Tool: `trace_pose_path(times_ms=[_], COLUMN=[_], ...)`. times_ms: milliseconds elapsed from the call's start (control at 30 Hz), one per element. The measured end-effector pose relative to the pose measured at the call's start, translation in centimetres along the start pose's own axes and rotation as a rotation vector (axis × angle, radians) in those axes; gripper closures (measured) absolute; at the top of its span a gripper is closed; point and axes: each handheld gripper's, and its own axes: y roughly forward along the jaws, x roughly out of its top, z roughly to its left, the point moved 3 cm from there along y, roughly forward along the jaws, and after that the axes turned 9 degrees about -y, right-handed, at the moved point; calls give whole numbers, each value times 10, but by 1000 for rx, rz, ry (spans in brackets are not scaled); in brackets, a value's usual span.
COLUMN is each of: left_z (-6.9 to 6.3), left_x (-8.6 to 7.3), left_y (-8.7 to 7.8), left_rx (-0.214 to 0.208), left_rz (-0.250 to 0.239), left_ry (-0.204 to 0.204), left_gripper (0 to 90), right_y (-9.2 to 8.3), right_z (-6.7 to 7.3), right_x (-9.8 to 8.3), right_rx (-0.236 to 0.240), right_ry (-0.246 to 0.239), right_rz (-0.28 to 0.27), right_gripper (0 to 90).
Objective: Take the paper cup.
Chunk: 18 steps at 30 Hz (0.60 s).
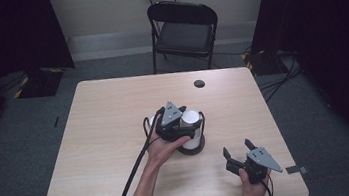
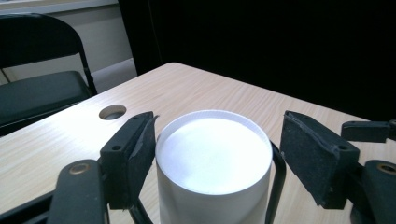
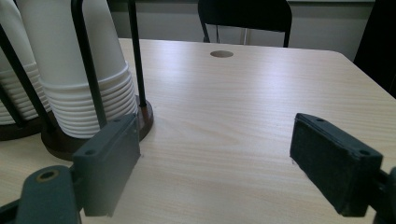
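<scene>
The stack of white paper cups (image 2: 214,158) stands upside down in a black wire holder (image 3: 88,60) near the table's (image 1: 106,136) middle. The left gripper (image 2: 214,156) straddles the top cup, jaws apart, not clamping. The right gripper (image 3: 215,163) hovers open near the table's front right edge.

We see white upturned paper cup (image 2: 214,158) between our left gripper (image 2: 233,154) pads: one pad (image 2: 140,149) touching rim, other just clear; pale wooden table (image 2: 210,93) beneath.

Dim room, black edges, soft overhead light, mild blur throughout.
</scene>
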Motion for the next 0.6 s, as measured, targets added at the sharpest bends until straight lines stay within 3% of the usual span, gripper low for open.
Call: trace_pose_path(times_ms=[367, 600], left_z=[2, 2], left_x=[-7, -4], left_y=[8, 6], left_rx=[17, 9], left_rz=[44, 22], left_ry=[39, 32], left_gripper=[321, 337], right_y=[-1, -1], right_z=[0, 1], right_x=[0, 0], right_rx=[7, 2], right_ry=[-3, -6], right_rz=[-5, -6], right_gripper=[155, 155])
